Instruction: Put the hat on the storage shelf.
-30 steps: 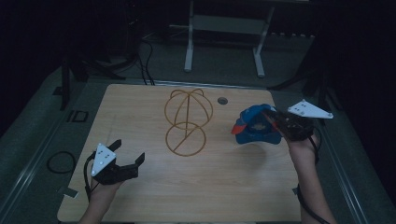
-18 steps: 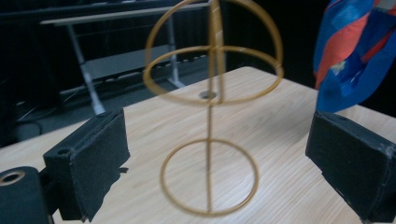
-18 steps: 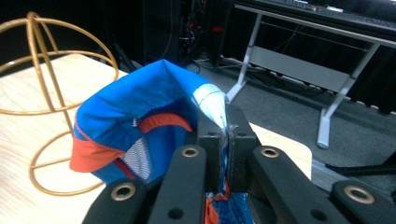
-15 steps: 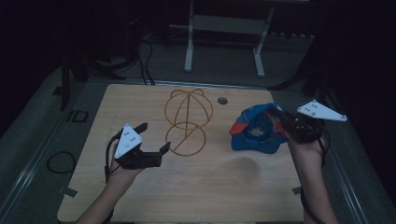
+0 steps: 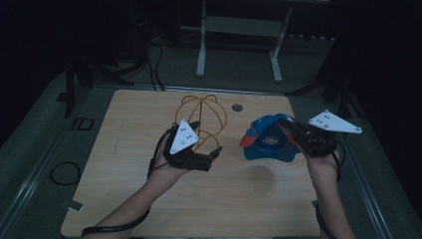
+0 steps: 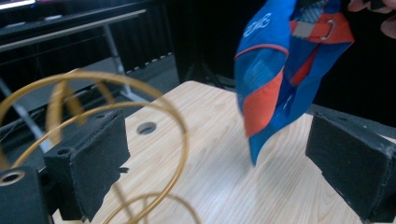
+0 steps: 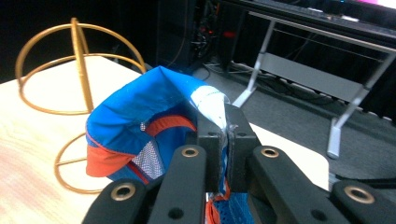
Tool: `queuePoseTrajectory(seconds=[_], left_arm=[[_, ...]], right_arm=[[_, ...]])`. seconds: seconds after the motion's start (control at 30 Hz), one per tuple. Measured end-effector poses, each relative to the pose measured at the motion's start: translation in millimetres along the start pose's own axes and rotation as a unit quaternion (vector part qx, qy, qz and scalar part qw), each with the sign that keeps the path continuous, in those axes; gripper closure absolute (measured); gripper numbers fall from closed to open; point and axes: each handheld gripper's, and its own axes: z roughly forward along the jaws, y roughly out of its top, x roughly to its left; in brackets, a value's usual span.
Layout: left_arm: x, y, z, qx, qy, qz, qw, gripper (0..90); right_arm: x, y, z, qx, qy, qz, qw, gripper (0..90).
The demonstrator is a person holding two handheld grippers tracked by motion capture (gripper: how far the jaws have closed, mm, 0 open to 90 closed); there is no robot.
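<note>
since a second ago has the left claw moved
Yes. The left claw has moved from the table's near-left area up and rightward to the gold wire stand, open jaws toward the blue-and-orange cap.

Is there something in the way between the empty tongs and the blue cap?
No. In the left gripper view, the open left tongs face the blue cap across bare table. The gold wire stand sits off beside one pad, not in the path. The right tongs hold the cap up.
</note>
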Motion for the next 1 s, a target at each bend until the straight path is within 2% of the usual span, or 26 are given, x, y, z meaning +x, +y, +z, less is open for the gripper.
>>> queuePoseTrajectory(seconds=[0.27,0.43,0.5,0.6,0.7,0.77,0.8,0.87,0.97,1.0], left_arm=[[-20.4,21.8,29.3,-0.008,-0.032,0.014,0.9993,6.2],[-29.0,33.5,41.1,-0.011,-0.04,0.019,0.9989,7.3],[-31.0,37.3,46.0,-0.011,-0.036,0.026,0.9989,9.3],[-31.7,41.2,55.4,-0.013,-0.03,0.024,0.9992,13.0],[-31.7,43.1,65.6,-0.006,-0.027,0.028,0.9992,14.9],[-32.0,43.2,67.9,-0.005,-0.028,0.028,0.9992,17.6],[-33.3,42.7,73.0,-0.001,-0.02,0.03,0.9994,20.0],[-34.4,41.9,76.5,0.0,-0.022,0.027,0.9994,23.8],[-35.1,41.6,78.1,-0.001,-0.025,0.027,0.9993,35.1],[-35.1,41.5,77.5,-0.003,-0.02,0.029,0.9994,41.6]], right_arm=[[8.5,4.2,-5.4,-0.008,0.015,-0.007,0.9998,86.9],[13.1,6.1,-4.8,-0.01,0.022,-0.01,0.9997,86.9],[14.2,6.5,-4.2,-0.01,0.024,-0.011,0.9996,86.9],[15.5,8.6,-4.4,-0.012,0.026,-0.012,0.9995,86.9],[16.0,11.6,-5.3,-0.015,0.027,-0.01,0.9995,86.9],[16.1,13.2,-5.9,-0.018,0.028,-0.011,0.9994,86.9],[16.6,14.1,-6.2,-0.018,0.029,-0.013,0.9993,86.9],[17.5,15.1,-6.0,-0.019,0.031,-0.014,0.9993,86.9],[19.0,15.3,-5.4,-0.017,0.032,-0.016,0.9992,86.9],[19.6,15.2,-5.4,-0.017,0.033,-0.015,0.9992,86.9]])
